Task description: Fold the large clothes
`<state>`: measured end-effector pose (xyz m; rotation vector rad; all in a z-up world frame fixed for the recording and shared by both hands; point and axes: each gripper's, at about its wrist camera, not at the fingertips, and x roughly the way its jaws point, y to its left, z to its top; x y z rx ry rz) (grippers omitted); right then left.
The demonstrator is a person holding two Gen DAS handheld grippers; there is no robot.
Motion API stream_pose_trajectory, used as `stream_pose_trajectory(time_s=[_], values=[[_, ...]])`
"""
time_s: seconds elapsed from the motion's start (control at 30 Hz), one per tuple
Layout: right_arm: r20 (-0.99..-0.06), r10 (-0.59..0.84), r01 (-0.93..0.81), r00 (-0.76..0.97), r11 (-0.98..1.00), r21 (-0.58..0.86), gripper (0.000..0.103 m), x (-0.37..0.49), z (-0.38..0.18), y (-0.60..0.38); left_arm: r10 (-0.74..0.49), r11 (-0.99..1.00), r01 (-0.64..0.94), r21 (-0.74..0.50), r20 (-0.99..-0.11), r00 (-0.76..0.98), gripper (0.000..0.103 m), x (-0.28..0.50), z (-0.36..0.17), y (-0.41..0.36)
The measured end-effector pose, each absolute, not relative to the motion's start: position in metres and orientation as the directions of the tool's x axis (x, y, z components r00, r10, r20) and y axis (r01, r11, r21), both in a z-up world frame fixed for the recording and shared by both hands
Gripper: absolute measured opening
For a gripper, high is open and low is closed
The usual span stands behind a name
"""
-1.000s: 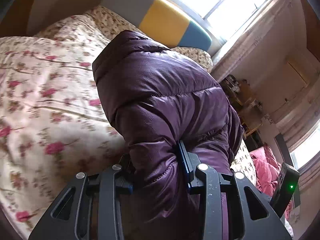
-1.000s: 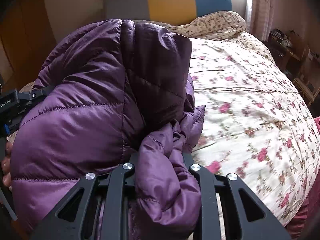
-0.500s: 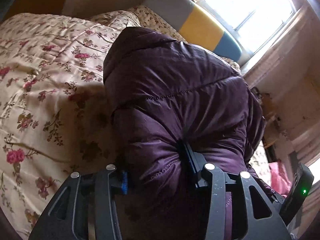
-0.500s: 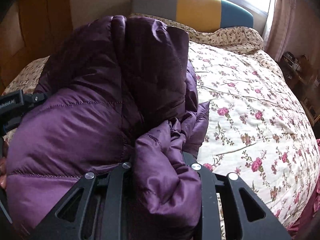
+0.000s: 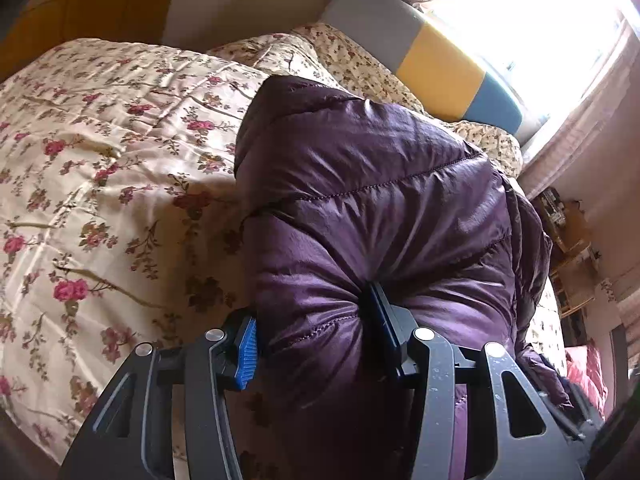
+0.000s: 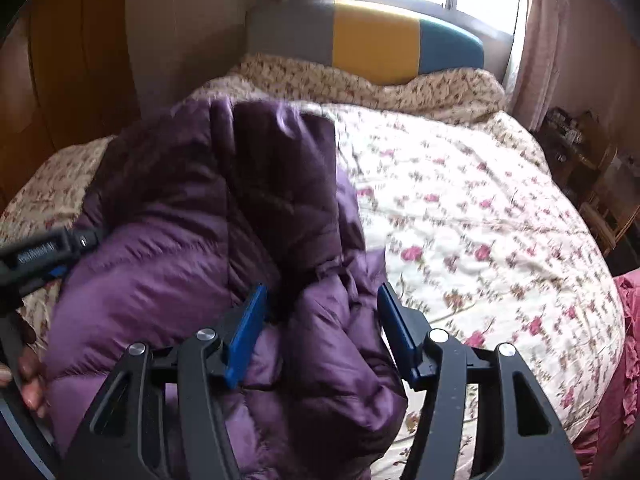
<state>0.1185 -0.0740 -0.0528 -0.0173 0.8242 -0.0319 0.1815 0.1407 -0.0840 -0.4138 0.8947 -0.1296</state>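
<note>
Right wrist view shows the purple puffer jacket (image 6: 192,264) bundled into a thick folded stack on the floral bedspread (image 6: 480,216), so most of the folding looks done. The right gripper (image 6: 320,332) is opening, its pads drawn clear of the fabric between them. The left gripper (image 5: 316,332) is opening too (one pad still dents the padding, though its far side is hard to read). Probably only letting go and tidying remain.

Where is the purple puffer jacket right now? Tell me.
The purple puffer jacket lies bundled on the floral bedspread, left of centre in the right wrist view, below the striped headboard, with folds between both grippers' opening fingers.
</note>
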Motion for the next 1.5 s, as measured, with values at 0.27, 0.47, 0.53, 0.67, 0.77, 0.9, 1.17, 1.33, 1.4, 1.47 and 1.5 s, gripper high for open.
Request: stream_pose_trajectory(time_s=[0.27,0.47,0.53,0.67,0.77,0.9,1.17,1.33,1.4,1.47,1.5], values=[[-0.700,-0.023,0.015,0.714,1.000,-0.018,0.051,0.132,-0.031,-0.053,-0.196,0.937,-0.074,-0.340,-0.691,0.695,0.058,0.172,-0.061,0.148],[-0.690,-0.030,0.048,0.723,0.999,0.007,0.045,0.156,-0.027,-0.045,-0.197,0.941,-0.057,-0.335,-0.674,0.712,0.058,0.182,-0.054,0.143],[-0.684,-0.032,0.063,0.729,0.998,0.020,0.044,0.170,-0.024,-0.042,-0.203,0.940,-0.050,-0.336,-0.673,0.711,0.058,0.186,-0.054,0.141],[-0.691,-0.042,0.082,0.722,0.996,0.025,0.042,0.191,-0.022,-0.037,-0.217,0.941,-0.033,-0.337,-0.675,0.705,0.058,0.195,-0.057,0.135],[-0.722,-0.096,0.102,0.685,0.994,-0.035,0.035,0.202,-0.035,-0.035,-0.226,0.941,-0.023,-0.338,-0.677,0.700,0.058,0.199,-0.059,0.130],[-0.764,-0.158,0.090,0.626,0.987,-0.131,0.030,0.198,-0.063,-0.035,-0.244,0.944,0.009,-0.330,-0.681,0.691,0.058,0.206,-0.064,0.120],[-0.789,-0.140,0.039,0.598,0.988,-0.146,0.029,0.192,-0.101,-0.044,-0.250,0.959,0.070,-0.275,-0.702,0.666,0.058,0.215,-0.076,0.099],[-0.783,-0.069,0.018,0.618,0.997,-0.074,0.029,0.197,-0.120,-0.061,-0.221,0.974,0.108,-0.201,-0.712,0.666,0.059,0.220,-0.092,0.083],[-0.772,-0.048,0.017,0.634,0.999,-0.048,0.029,0.198,-0.126,-0.067,-0.213,0.975,0.104,-0.195,-0.709,0.673,0.059,0.221,-0.098,0.080],[-0.767,-0.032,0.017,0.641,0.999,-0.028,0.029,0.199,-0.129,-0.071,-0.207,0.976,0.094,-0.197,-0.699,0.685,0.060,0.221,-0.105,0.077],[-0.766,-0.026,0.014,0.642,1.000,-0.023,0.029,0.200,-0.130,-0.071,-0.206,0.975,0.087,-0.203,-0.697,0.686,0.060,0.222,-0.107,0.077]])
